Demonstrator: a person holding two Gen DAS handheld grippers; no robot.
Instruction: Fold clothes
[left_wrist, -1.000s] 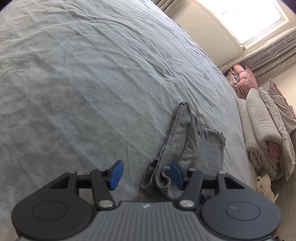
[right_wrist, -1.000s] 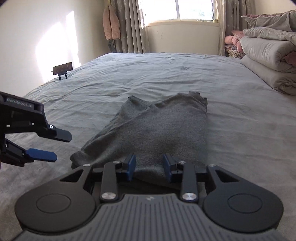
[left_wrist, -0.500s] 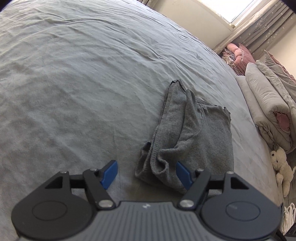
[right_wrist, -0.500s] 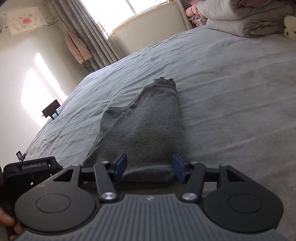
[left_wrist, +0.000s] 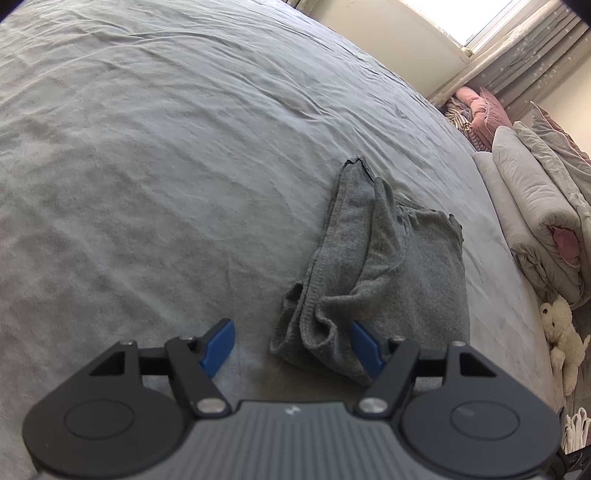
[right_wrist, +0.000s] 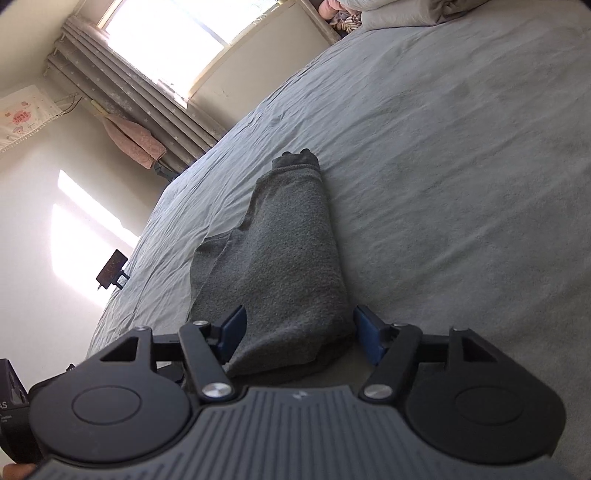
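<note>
1. Folded grey knit garment (left_wrist: 399, 266) was laid on the grey bed sheet (left_wrist: 147, 166), long axis running away from both grippers.
2. Left gripper (left_wrist: 291, 341) was held apart, empty, at its near hem.
3. Right gripper (right_wrist: 299, 332) was opening, pads astride the near end, nothing clamped.

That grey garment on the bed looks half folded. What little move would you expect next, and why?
Probably both grippers back away. The grey garment lies folded on the bed; the left gripper stands open, the right gripper has its jaws opening around the near edge, neither pressing the cloth. One corner still looks bunched, so tidying may follow.
</note>
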